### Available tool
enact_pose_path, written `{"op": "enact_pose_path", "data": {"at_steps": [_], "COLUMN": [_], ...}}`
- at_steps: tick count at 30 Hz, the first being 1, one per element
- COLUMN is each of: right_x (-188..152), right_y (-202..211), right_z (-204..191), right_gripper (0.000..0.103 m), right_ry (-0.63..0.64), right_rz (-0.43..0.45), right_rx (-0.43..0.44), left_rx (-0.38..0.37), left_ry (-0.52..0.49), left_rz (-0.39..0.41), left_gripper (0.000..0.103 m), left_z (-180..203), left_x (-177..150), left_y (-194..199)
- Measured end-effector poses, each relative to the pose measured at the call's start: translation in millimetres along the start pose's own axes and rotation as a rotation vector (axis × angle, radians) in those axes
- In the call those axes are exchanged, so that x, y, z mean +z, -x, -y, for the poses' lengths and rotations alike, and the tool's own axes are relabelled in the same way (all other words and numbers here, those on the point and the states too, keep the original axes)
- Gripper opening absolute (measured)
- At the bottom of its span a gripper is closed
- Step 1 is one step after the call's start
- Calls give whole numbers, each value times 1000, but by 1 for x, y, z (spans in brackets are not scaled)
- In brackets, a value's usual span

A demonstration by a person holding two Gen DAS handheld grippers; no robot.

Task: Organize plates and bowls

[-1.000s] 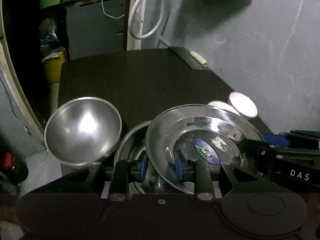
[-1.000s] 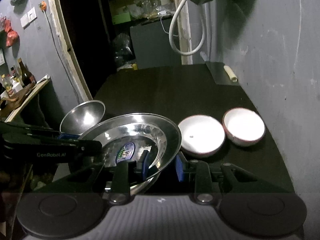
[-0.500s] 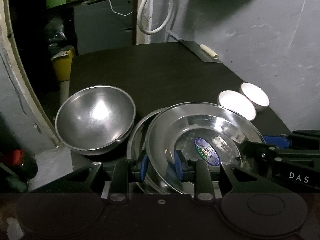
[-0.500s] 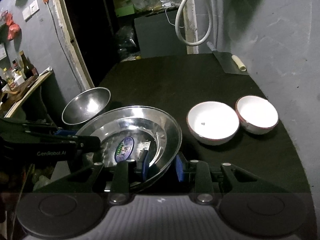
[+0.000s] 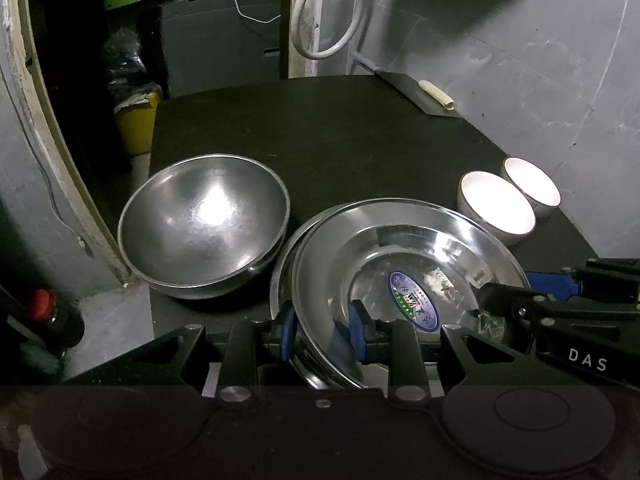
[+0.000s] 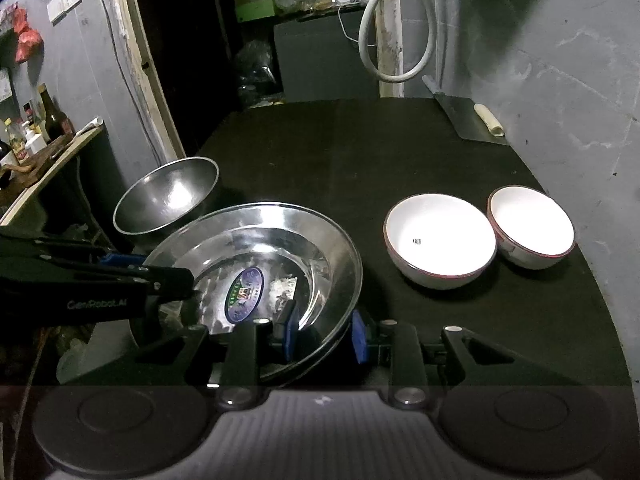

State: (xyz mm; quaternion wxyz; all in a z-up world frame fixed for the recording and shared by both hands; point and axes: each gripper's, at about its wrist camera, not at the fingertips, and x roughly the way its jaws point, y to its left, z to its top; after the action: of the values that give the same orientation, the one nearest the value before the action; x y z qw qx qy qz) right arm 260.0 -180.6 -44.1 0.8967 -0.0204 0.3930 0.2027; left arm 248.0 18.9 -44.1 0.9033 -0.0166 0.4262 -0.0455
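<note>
While both hand-held grippers pinch its rim, the steel plate hovers over another.
Left hand-held gripper and right hand-held gripper should lower together, then let go.

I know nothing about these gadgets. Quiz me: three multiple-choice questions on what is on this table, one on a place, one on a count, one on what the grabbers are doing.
1. Where is the round steel bowl in the left wrist view?
A. left of the steel plate
B. inside a white bowl
C. on the floor

2. How many white bowls stand on the table?
A. one
B. two
C. four

3. What do the left gripper and right gripper do?
A. both hang free
B. one holds a cup
C. both clamp the steel plate's rim

Answers:
1 A, it sits just left of the steel plate.
2 B, the larger white bowl and smaller white bowl stand side by side.
3 C, the plate's rim runs between each pair of blue pads.
</note>
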Motion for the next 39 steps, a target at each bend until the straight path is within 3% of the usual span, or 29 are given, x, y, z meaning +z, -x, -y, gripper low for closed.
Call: {"op": "enact_pose_path", "data": {"at_steps": [29,39], "right_x": [0,-1], "right_y": [-13,-16], "right_z": [-1,-1], "right_gripper": [32,32], "right_ry": [19,20], "right_rz": [-33,-34], "right_rx": [-13,-14], "left_rx": [56,49], "left_ry": [-8,12], "left_rz": [-48,-51], "left_gripper": [31,39], "left_z": [12,12], "left_x": [2,0], "left_y": [-7,-8]}}
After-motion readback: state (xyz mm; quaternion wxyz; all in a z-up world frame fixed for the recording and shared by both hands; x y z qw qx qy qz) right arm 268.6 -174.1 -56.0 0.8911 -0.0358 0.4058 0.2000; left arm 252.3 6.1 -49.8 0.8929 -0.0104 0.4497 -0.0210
